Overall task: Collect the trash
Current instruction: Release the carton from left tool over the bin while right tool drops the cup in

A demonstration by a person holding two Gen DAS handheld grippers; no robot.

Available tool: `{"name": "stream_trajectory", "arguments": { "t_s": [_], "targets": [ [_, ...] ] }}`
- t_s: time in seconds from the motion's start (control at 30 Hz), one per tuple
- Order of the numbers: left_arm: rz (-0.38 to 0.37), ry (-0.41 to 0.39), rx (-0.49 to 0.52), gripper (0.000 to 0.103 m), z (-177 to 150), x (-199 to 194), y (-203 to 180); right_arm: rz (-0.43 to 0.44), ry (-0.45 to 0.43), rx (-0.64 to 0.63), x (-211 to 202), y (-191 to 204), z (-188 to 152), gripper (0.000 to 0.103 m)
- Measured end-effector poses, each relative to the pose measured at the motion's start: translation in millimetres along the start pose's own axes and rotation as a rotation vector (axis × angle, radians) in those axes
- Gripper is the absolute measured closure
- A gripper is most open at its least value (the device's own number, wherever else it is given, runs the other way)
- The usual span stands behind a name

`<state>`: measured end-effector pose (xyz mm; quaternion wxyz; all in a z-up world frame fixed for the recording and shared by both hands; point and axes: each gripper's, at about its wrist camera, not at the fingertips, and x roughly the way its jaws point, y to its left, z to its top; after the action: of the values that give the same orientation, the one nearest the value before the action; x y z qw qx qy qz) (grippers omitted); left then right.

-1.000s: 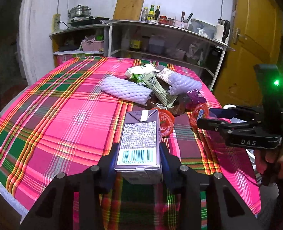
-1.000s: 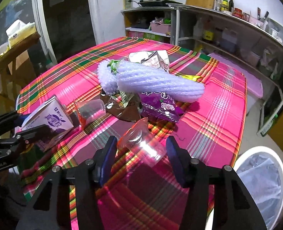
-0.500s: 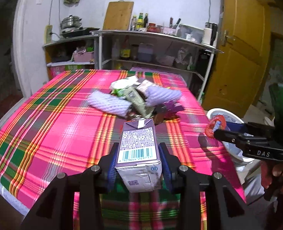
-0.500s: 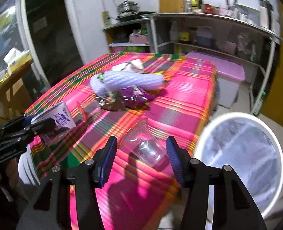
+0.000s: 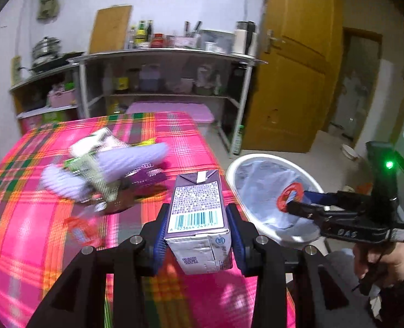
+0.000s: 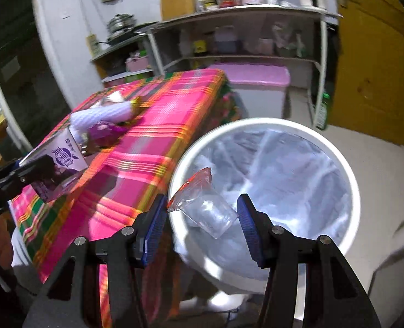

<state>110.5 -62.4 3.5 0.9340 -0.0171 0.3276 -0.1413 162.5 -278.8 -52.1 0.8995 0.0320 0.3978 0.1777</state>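
Right wrist view: right gripper point(image 6: 200, 222) clamps a crushed clear plastic cup with red rim point(image 6: 206, 205) directly above the white lined round bin point(image 6: 346, 180). Left gripper point(image 5: 199, 235) grips a purple drink carton point(image 5: 197, 218) beside that bin, farther off, over the tablecloth.

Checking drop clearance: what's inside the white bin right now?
The white bin holds a clear plastic liner; no trash shows in it. The right hand-held gripper with its plastic cup covers part of the near side.
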Motion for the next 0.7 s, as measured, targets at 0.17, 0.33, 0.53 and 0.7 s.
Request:
{"name": "stream_trajectory", "arguments": {
  "t_s": [0.17, 0.33, 0.53, 0.7],
  "targets": [
    [-0.069, 0.01, 0.038, 0.063, 13, 23, -24, -0.036, 0.014, 0.047, 4, -24, -5, 0.049],
    [-0.12, 0.034, 0.068, 0.063, 22, 49, -45, -0.042, 0.018, 0.078, 4, -41, -10, 0.049],
    [-0.168, 0.082, 0.087, 0.062, 31, 87, -65, -0.06, 0.015, 0.112, 4, -56, -14, 0.041],
    [-0.189, 0.114, 0.091, 0.062, 31, 103, -73, -0.064, 0.011, 0.123, 0, -62, -15, 0.04]
  ]
}}
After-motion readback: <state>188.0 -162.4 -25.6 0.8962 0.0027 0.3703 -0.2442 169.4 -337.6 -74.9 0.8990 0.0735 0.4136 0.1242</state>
